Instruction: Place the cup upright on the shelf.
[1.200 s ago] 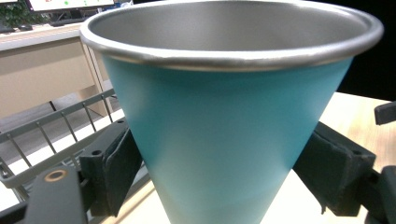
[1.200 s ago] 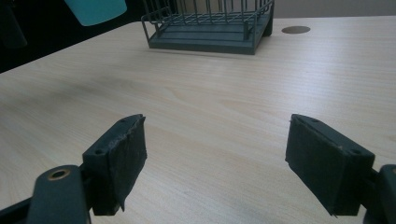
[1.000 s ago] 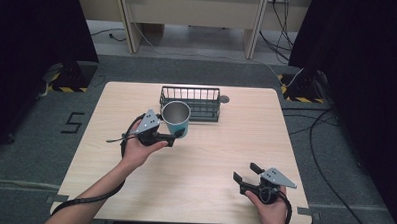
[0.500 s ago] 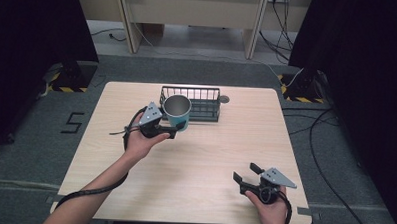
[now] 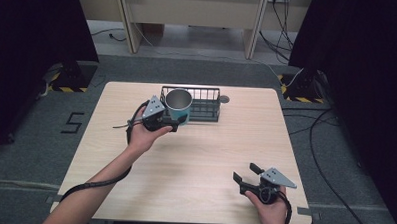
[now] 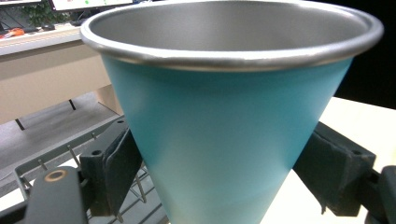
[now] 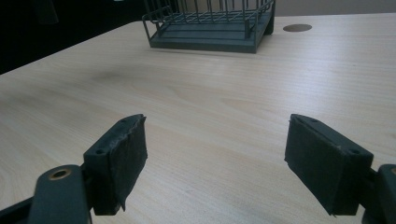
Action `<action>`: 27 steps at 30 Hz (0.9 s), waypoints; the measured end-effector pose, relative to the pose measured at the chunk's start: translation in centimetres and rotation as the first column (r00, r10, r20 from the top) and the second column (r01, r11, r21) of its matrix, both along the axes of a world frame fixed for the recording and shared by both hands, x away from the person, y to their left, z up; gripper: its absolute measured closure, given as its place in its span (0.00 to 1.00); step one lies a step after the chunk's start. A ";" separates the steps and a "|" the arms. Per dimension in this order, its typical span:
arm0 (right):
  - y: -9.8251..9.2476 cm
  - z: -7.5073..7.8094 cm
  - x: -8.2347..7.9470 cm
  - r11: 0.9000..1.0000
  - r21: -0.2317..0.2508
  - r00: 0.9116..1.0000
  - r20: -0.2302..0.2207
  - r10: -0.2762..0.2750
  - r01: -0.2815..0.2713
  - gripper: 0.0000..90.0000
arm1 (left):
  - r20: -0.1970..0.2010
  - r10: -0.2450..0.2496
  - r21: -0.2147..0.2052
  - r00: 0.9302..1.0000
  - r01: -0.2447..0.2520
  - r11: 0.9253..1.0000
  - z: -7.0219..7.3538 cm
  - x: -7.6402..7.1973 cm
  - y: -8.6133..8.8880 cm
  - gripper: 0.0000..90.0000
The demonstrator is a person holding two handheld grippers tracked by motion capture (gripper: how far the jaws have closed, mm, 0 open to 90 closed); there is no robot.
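1. Between your left claw's [image 5: 177, 122] jaws sits the teal cup [image 5: 178, 107], pinched upright at its lower wall, mouth up.
2. Just beyond that claw, the wire basket [image 5: 205, 106] stands on the table [image 5: 195, 157]; the cup is at its left end.
3. Your right claw [image 5: 245, 174] rests near the table's front edge, jaws spread, nothing between them.

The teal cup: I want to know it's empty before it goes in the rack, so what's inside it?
The teal cup shows bare steel wall inside in both views. Its bottom is hidden by the rim, so I cannot confirm it is empty.
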State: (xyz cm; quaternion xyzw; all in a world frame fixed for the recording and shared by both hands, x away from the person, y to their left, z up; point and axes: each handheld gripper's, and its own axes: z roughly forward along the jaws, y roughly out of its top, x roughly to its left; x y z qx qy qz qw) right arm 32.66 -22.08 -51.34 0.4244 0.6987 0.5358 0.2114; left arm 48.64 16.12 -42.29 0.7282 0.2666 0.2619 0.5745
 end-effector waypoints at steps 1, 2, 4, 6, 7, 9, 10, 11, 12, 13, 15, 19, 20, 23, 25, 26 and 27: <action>0.0 0.0 0.0 1.000 0.000 1.000 -0.001 0.000 0.000 0.24 | 0.001 0.002 0.000 1.000 -0.002 1.000 0.1 0.1 0.0 0.21; 0.0 0.0 0.0 1.000 0.000 1.000 -0.001 0.001 -0.001 0.24 | 0.001 0.004 -0.001 1.000 -0.004 1.000 0.2 0.3 -0.1 0.21; 0.0 0.0 0.0 1.000 0.000 1.000 -0.001 0.001 -0.001 0.24 | 0.004 0.006 0.003 1.000 -0.006 1.000 0.3 0.5 -0.1 0.21; 0.0 0.0 0.0 1.000 -0.002 1.000 -0.002 0.002 -0.002 0.24 | 0.002 0.010 0.002 1.000 -0.010 1.000 0.5 0.8 -0.3 0.21; 0.0 0.0 0.0 1.000 -0.002 1.000 -0.001 0.002 -0.002 0.24 | 0.001 0.010 0.002 1.000 -0.010 1.000 0.5 0.9 -0.3 0.21; 0.0 0.0 0.0 1.000 0.000 1.000 -0.003 0.002 -0.002 0.24 | -0.001 0.012 0.002 1.000 -0.012 1.000 0.5 1.2 -0.5 0.21; 0.1 0.0 0.0 1.000 0.000 1.000 -0.001 0.002 -0.002 0.24 | -0.002 0.013 0.001 1.000 -0.013 1.000 0.5 1.3 -0.5 0.21; 0.1 0.0 0.0 1.000 0.000 1.000 -0.001 0.002 -0.002 0.24 | -0.001 0.015 0.000 1.000 -0.015 1.000 0.5 1.4 -0.6 0.21; 0.1 0.0 0.0 1.000 -0.001 1.000 -0.001 0.002 -0.002 0.24 | -0.002 0.017 0.002 1.000 -0.017 1.000 0.5 1.5 -0.7 0.21; 0.1 0.0 0.0 1.000 0.000 1.000 -0.002 0.002 -0.002 0.24 | -0.002 0.018 0.003 1.000 -0.018 1.000 0.5 1.7 -0.7 0.21; 0.1 0.0 0.0 1.000 0.000 1.000 -0.003 0.004 -0.004 0.24 | -0.006 0.023 0.003 1.000 -0.023 1.000 0.5 1.9 -0.8 0.21; 0.0 0.0 0.0 1.000 0.001 1.000 -0.003 0.004 -0.004 0.24 | -0.011 0.034 0.009 0.999 -0.034 0.999 0.3 2.4 -0.9 0.21; 0.1 0.0 0.0 1.000 0.001 1.000 -0.003 0.004 -0.004 0.24 | -0.014 0.036 0.010 0.999 -0.036 0.999 0.2 2.4 -1.0 0.21; 0.1 0.0 0.0 1.000 0.000 1.000 -0.004 0.004 -0.004 0.24 | -0.017 0.045 0.013 0.999 -0.044 0.999 0.1 2.7 -1.2 0.21; 0.1 0.0 0.0 1.000 0.002 1.000 -0.004 0.004 -0.004 0.24 | -0.018 0.046 0.011 0.999 -0.046 0.999 0.0 2.9 -1.4 0.21; 0.1 0.0 0.0 1.000 0.002 1.000 -0.004 0.004 -0.004 0.24 | -0.018 0.046 0.011 0.999 -0.046 0.999 0.0 2.9 -1.4 0.21; 0.1 0.0 0.0 1.000 0.004 1.000 -0.004 0.005 -0.005 0.24 | -0.021 0.048 0.009 0.999 -0.047 0.999 0.1 3.1 -1.6 0.21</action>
